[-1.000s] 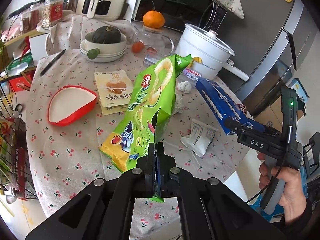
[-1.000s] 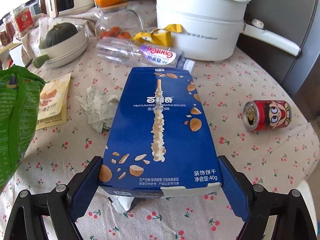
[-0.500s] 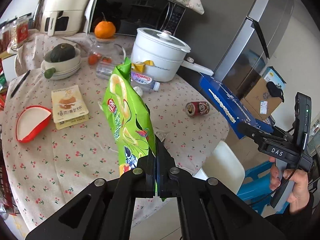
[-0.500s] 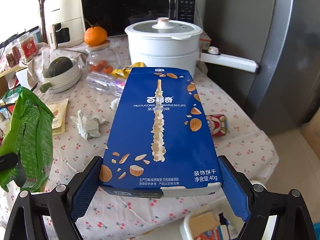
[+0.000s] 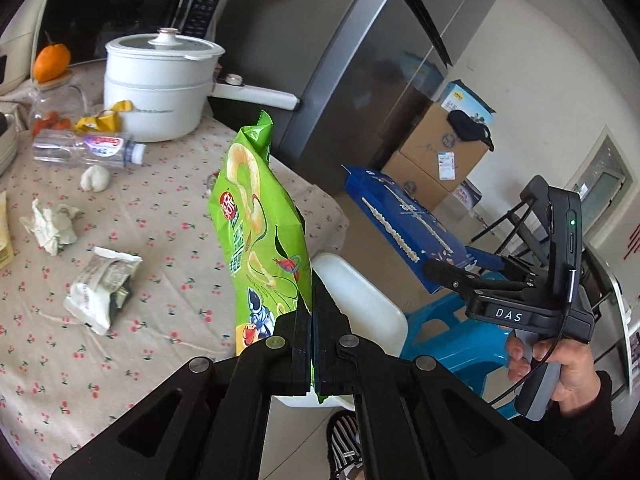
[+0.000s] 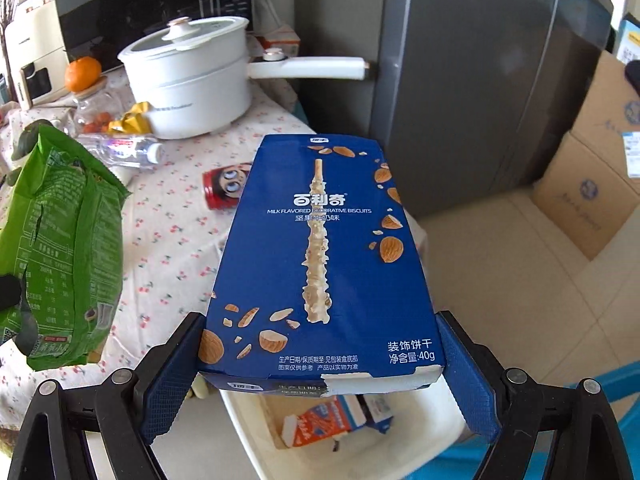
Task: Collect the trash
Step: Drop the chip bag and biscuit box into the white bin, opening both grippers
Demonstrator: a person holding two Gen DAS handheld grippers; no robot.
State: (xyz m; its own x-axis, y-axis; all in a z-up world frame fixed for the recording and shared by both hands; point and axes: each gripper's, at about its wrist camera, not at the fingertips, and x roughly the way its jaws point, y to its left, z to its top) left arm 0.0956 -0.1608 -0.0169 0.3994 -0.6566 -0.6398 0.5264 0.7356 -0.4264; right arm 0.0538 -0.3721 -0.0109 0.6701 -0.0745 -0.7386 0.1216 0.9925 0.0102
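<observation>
Jaws of the left gripper are pressed together on the lower edge of a green snack bag, which stands up from them, clear of the table. Beside it the right gripper has its blue pads spread wide against the two long sides of a blue biscuit box, clamped across its width; a hand grips that tool's handle. Both pieces of trash hang above a white bin just off the table edge, with a torn carton lying inside it. On the cherry-print tablecloth lie a silver-lined wrapper and a crumpled tissue. Further on, a red drink can and a clear plastic bottle lie on their sides. Behind them stand a white lidded pot, an orange on a glass jar and a microwave, next to a grey fridge. Cardboard boxes are stacked by the wall.
</observation>
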